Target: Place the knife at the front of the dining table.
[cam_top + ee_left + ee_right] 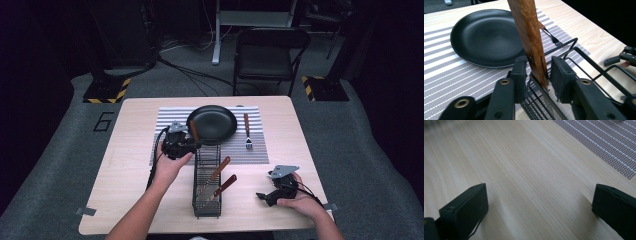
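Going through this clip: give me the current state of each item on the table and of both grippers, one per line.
Left gripper: jaws around the wooden-handled utensil, a gap showing on one side.
Wooden-handled utensil: upright, lower end in the wire rack.
Wire rack: holds two more wooden-handled utensils, leaning.
Black pan: empty, on the striped placemat.
Fork: lying flat on the placemat beside the pan.
Right gripper: open, empty, over bare table.

A pale wood-grain tabletop [529, 170] is carrying a woven striped placemat [454, 72] — coarse, matt. A black plate [486, 37] is showing a soft sheen. A varnished brown wooden handle [529, 32] is rising from a black wire rack [584, 65] — thin metal.
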Tool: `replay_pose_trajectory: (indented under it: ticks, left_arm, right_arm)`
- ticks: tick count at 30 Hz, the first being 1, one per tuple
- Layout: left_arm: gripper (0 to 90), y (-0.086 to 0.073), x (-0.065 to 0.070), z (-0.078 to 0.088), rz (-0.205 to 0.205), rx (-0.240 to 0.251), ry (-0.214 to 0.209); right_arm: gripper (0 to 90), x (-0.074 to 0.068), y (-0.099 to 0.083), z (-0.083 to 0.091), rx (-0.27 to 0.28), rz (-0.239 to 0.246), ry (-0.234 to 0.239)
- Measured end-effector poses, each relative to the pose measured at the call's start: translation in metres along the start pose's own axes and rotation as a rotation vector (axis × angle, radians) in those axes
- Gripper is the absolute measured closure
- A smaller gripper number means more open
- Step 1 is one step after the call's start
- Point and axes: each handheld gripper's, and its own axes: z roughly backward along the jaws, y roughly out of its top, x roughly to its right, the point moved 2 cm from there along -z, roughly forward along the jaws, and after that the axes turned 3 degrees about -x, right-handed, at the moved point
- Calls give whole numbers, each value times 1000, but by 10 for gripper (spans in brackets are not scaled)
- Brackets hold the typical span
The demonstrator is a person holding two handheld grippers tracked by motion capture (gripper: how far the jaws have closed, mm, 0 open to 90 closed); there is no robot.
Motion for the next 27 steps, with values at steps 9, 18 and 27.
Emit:
replay_pose_trajectory:
  ticks: [9, 18, 27]
  left_arm:
    - [713, 0, 1, 2, -8, 4, -7]
    - [734, -4, 7, 10, -31, 23, -13]
    - [785, -5, 20, 13, -60, 36, -74]
  right_arm:
    - [0, 0, 0, 0, 1, 0, 0]
    - [0, 0, 0, 0, 0, 0, 0]
    - [0, 0, 0, 0, 0, 0, 0]
